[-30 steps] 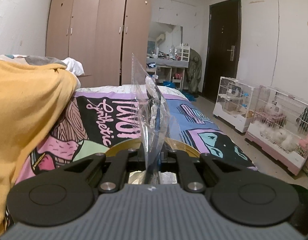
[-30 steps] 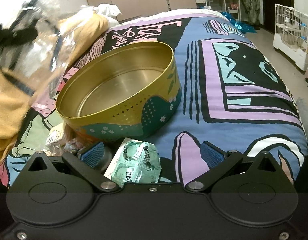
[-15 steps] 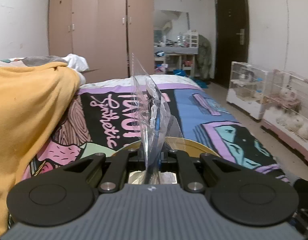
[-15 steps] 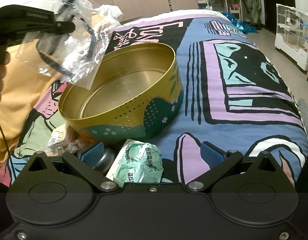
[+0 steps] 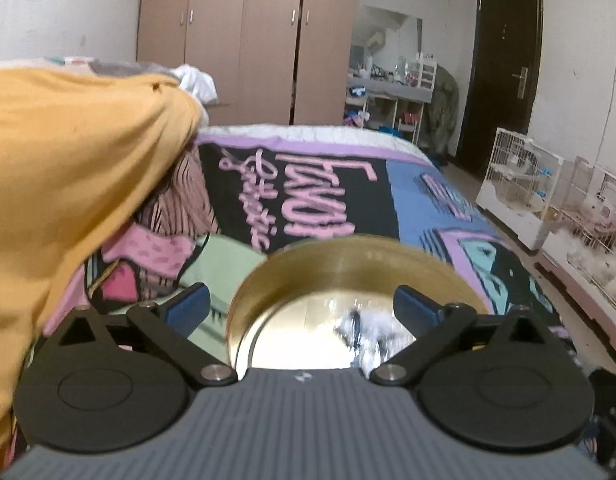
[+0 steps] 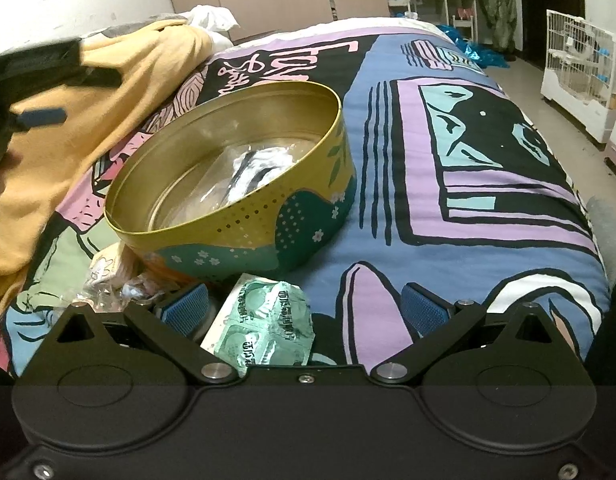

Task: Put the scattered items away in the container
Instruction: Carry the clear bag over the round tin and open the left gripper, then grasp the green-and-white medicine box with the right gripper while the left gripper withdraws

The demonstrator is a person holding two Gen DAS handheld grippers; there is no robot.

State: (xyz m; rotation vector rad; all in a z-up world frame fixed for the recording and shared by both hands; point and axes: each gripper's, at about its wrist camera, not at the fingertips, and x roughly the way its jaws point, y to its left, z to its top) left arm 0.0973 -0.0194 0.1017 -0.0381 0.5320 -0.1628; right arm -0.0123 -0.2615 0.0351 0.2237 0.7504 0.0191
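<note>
A round gold tin (image 6: 228, 216) with a green floral wall stands on the patterned bedspread. A clear plastic bag (image 6: 256, 168) with white and dark contents lies inside it. My left gripper (image 5: 304, 308) hovers over the near rim of the tin (image 5: 347, 256), its jaws opening wide with nothing between them; the bag (image 5: 363, 328) shows blurred below. From the right wrist view the left gripper (image 6: 60, 88) is at the upper left, beside the tin. My right gripper (image 6: 304, 308) is open, low at the bed's near end. A crumpled green packet (image 6: 268, 320) lies between its fingers, untouched.
Small wrapped items (image 6: 108, 276) lie left of the packet against the tin. A yellow blanket (image 5: 68, 168) is heaped along the left. Animal cages (image 5: 547, 208) stand on the floor to the right, past the bed edge. Wardrobes (image 5: 248, 40) and a dark door (image 5: 503, 64) are behind.
The left gripper dipped toward the tin and opened from shut. The clear bag it held has dropped into the tin. The right gripper has not moved.
</note>
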